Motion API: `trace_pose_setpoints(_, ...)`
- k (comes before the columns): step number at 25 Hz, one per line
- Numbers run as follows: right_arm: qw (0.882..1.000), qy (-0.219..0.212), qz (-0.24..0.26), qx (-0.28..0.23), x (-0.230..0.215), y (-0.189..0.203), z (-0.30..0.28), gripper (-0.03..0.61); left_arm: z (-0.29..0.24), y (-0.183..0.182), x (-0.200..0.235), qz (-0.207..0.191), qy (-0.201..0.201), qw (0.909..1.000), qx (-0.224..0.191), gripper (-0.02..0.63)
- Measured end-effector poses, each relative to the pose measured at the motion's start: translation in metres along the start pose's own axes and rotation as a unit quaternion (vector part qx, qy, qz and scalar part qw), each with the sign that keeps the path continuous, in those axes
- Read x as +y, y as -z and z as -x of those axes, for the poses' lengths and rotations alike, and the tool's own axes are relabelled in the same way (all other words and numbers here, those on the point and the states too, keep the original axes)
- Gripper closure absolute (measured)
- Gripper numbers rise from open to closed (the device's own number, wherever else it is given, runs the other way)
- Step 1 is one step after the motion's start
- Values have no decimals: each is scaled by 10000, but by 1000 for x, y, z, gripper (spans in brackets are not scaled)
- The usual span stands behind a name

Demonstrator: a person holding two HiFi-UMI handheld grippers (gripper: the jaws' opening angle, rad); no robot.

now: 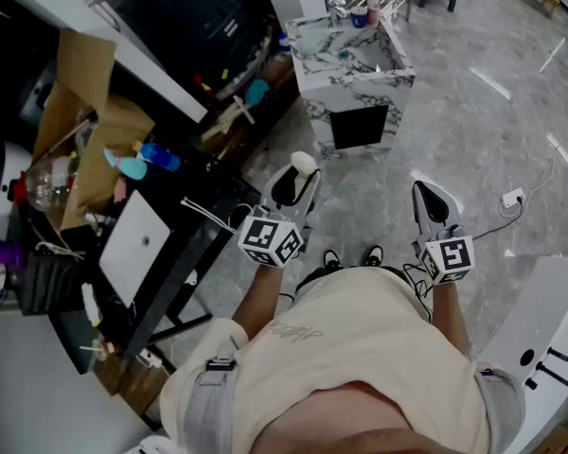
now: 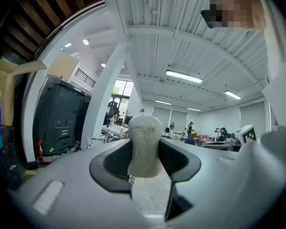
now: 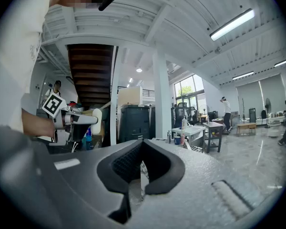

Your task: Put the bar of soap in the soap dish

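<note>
Jaws of the left gripper (image 2: 145, 165) clamp the pale bar of soap (image 2: 144, 137), which stands upright with its top poking beyond them. The right gripper (image 3: 142, 151) has its jaws together, empty. A marble washstand (image 1: 355, 74) stands ahead, well apart.

Left gripper (image 1: 298, 176): held level in front of the body, jaws spread wide, pads pressed against both sides of a pale bar of soap (image 2: 144, 144) that stands upright between them, its rounded top poking past the tips.
Right gripper (image 3: 142, 168): also level, jaws closed tip to tip, nothing between them.
Left forearm (image 1: 261, 296): bare, stretched forward from the cream shirt.
Right forearm (image 1: 449, 312): bare, stretched forward alongside the left.
Marker cubes: one on the rear of each gripper, just ahead of the hands.
Spacing: grippers side by side, well apart, pointing the same way.
</note>
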State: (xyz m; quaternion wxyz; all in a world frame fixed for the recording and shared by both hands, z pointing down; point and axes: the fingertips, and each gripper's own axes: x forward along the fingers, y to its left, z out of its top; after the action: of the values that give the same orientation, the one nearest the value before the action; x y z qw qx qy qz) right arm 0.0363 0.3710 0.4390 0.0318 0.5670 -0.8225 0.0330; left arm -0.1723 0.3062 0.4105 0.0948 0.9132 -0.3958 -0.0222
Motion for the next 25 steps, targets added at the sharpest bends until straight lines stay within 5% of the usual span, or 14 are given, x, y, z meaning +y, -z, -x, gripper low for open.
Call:
trace_pose_setpoints(13,9997,-221,-111,18,-20,13,-13,577,-23,9,-6,-102,-30,9998,184,416)
trace_pose_setpoints(25,9937,-1090,111,245,-40,30,-38,577,-47,15,3,295,-793,9963,136,415)
